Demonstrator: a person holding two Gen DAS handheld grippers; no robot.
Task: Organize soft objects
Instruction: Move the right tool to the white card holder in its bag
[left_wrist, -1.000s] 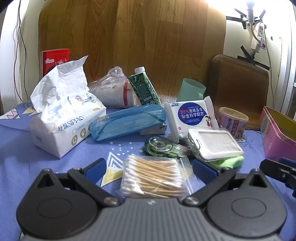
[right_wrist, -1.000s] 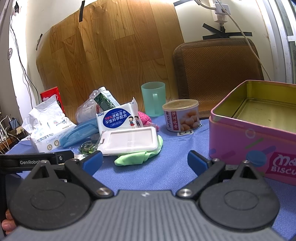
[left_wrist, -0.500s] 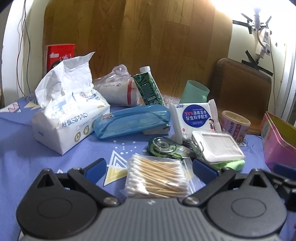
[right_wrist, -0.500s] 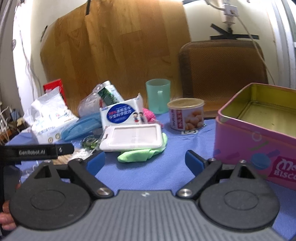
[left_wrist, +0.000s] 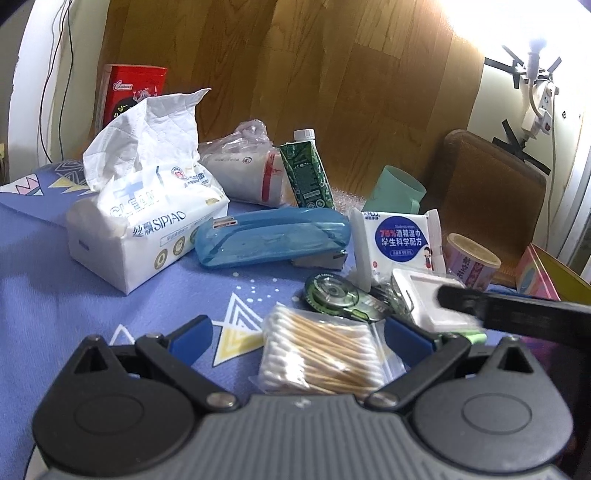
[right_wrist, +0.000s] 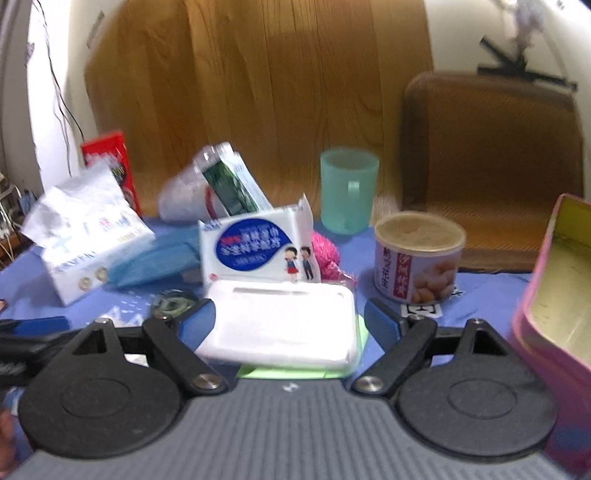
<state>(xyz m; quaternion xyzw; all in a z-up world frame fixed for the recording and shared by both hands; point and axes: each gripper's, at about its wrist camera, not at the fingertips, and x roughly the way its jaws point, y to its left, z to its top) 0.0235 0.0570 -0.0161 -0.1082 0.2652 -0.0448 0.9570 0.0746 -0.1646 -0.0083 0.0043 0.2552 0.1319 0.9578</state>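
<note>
A bag of cotton swabs (left_wrist: 317, 354) lies on the blue cloth between the spread fingers of my left gripper (left_wrist: 299, 334), which is open and not pressing it. My right gripper (right_wrist: 290, 319) is open, one finger on each side of a flat white case (right_wrist: 284, 325); its pads stand just off the case. That case rests on a green cloth (right_wrist: 303, 371). Behind it stands a wet-wipes pack (right_wrist: 255, 251) beside a pink scrubber (right_wrist: 327, 254). A white tissue pack (left_wrist: 144, 229) sits at the left. The right gripper's black finger (left_wrist: 517, 314) shows blurred in the left wrist view.
An open pink biscuit tin (right_wrist: 554, 295) stands at the right. A round can (right_wrist: 417, 258), green cup (right_wrist: 349, 192), carton (left_wrist: 306, 173), blue stapler (left_wrist: 273, 240), tape dispenser (left_wrist: 332, 295), plastic bag (left_wrist: 240, 166) and red box (left_wrist: 129, 92) crowd the middle and back.
My right gripper has swung left from the tin's side to straddle the white case, and its finger now crosses the left wrist view. The left gripper stayed over the swabs.
</note>
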